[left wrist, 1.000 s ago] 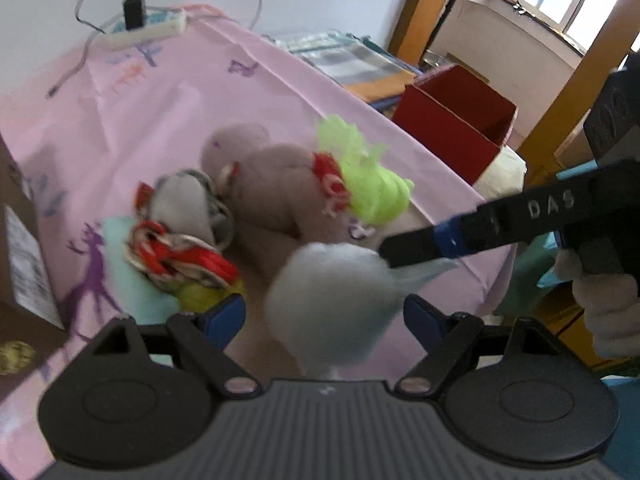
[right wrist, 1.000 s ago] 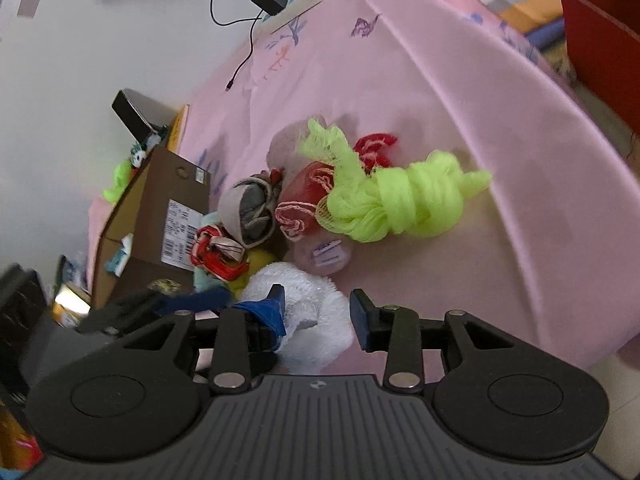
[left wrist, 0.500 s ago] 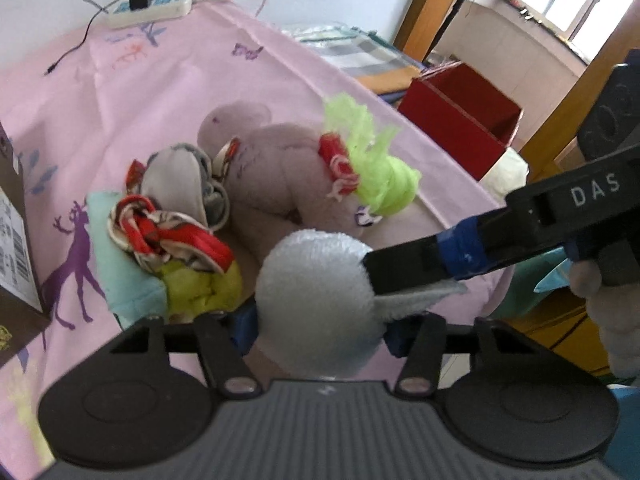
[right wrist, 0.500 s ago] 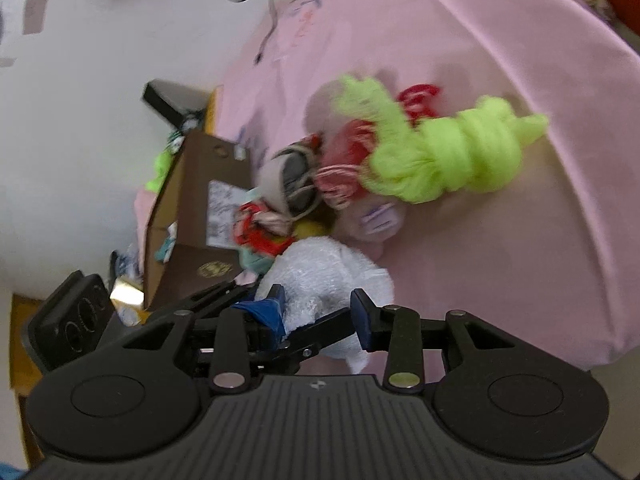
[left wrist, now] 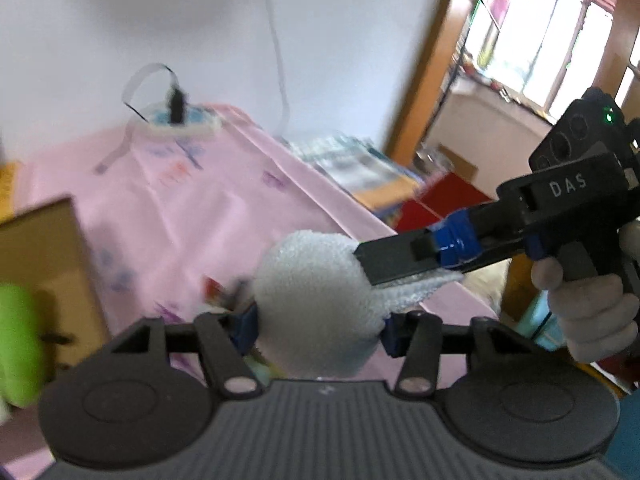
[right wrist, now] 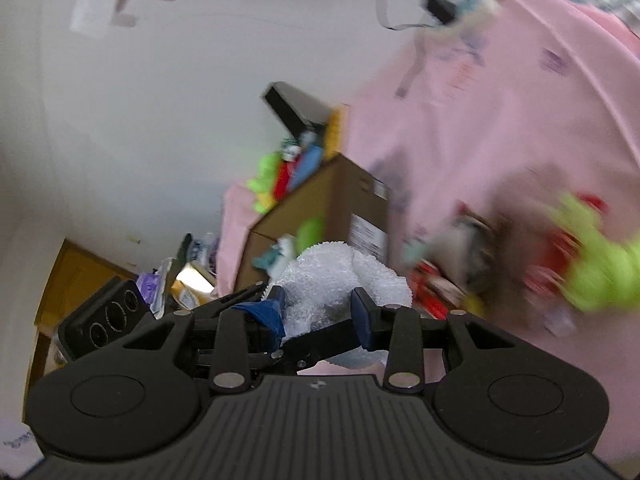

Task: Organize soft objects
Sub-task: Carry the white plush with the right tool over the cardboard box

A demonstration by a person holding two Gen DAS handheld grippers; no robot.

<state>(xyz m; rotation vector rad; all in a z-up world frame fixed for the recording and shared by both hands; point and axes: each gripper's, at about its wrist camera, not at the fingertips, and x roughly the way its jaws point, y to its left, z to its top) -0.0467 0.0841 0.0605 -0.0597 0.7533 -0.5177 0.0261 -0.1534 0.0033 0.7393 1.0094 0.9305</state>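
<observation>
A white fluffy soft ball [left wrist: 312, 292] hangs above the pink table, held from two sides. My left gripper [left wrist: 318, 328] is shut on its round body, with the blue pads pressed into both flanks. My right gripper [left wrist: 376, 276], held by a gloved hand [left wrist: 592, 320], comes in from the right and pinches the ball's flat flap. In the right wrist view the white fluffy ball [right wrist: 332, 272] sits between the pads of the right gripper [right wrist: 318, 306]. A blurred pile of soft toys, one neon green [right wrist: 600, 268], lies on the pink cloth [right wrist: 500, 120].
An open cardboard box [right wrist: 320, 208] holding soft toys stands at the table's left, and its wall [left wrist: 40, 248] is near my left gripper. A power strip [left wrist: 180, 124] with cables lies at the far edge. A red box [left wrist: 440, 204] stands beyond the table's right side.
My left gripper closed onto the white ball. Both grippers then rose with it off the table, and both views tilted up toward the wall.
</observation>
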